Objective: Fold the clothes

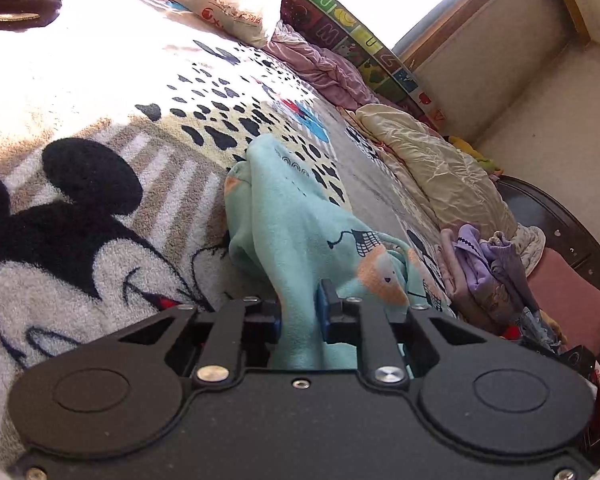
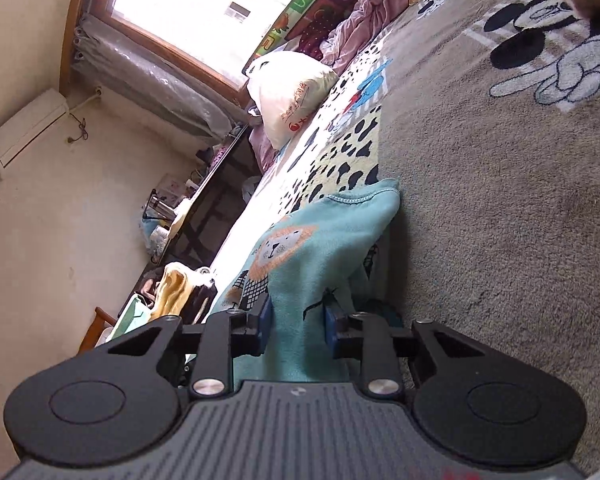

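A light teal garment (image 1: 296, 236) printed with orange lions lies bunched on a cartoon-mouse blanket (image 1: 80, 216) that covers the bed. My left gripper (image 1: 300, 312) is shut on a fold of the garment, and the cloth rises from between its blue pads. In the right wrist view the same teal garment (image 2: 312, 248) stretches away from me with a stitched hem at its far end. My right gripper (image 2: 298, 320) is shut on its near edge. The cloth between the pads hides the fingertips' inner faces.
A white pillow (image 1: 236, 0) and a crumpled mauve sheet (image 1: 324, 64) lie at the bed's far side. A cream quilt (image 1: 432, 168) and a pile of purple clothes (image 1: 480, 268) sit near the bed's edge. Grey blanket (image 2: 500, 208) spreads to the right of the right gripper.
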Demonstrator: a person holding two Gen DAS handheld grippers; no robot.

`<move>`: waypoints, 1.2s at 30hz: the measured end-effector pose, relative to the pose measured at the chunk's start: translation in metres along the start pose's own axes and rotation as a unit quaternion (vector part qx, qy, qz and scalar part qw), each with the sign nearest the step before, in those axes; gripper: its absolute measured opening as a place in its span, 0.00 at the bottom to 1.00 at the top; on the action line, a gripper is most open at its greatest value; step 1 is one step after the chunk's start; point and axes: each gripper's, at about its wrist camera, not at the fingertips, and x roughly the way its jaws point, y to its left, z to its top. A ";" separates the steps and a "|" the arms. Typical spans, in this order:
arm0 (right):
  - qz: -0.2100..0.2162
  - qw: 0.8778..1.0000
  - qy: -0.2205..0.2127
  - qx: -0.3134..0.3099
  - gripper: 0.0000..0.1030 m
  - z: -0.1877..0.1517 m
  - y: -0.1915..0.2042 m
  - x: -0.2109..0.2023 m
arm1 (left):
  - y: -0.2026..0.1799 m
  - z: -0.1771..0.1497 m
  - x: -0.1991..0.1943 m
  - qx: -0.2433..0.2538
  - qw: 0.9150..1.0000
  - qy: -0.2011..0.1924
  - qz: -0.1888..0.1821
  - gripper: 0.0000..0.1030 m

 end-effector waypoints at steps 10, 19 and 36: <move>-0.012 0.991 -0.120 0.052 0.10 -0.014 -0.003 -0.079 | 0.028 0.000 -0.057 -0.021 0.998 -0.064 -0.002 0.03; -0.141 0.954 -0.229 0.133 0.15 -0.054 -0.048 -0.164 | 0.053 0.002 -0.078 -0.073 0.995 -0.065 0.008 0.02; -0.100 0.982 -0.123 0.105 0.67 -0.028 -0.048 -0.104 | 0.031 0.006 -0.003 -0.082 0.996 -0.026 -0.030 0.06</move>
